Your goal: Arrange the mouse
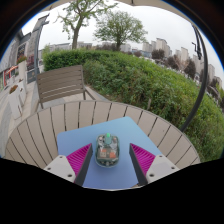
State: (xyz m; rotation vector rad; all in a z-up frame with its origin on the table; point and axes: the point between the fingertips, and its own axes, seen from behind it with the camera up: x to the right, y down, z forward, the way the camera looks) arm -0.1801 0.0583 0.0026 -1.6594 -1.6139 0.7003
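Nearest us, our gripper stands open, its magenta pads on either side of the mouse, with a gap showing at each side. The mouse, dark and glossy, rests on a blue mat that reaches ahead of the fingers. The mat lies on a round slatted wooden tabletop. Beyond it we see a wooden bench, a long green hedge, trees, and distant buildings under a pale sky.
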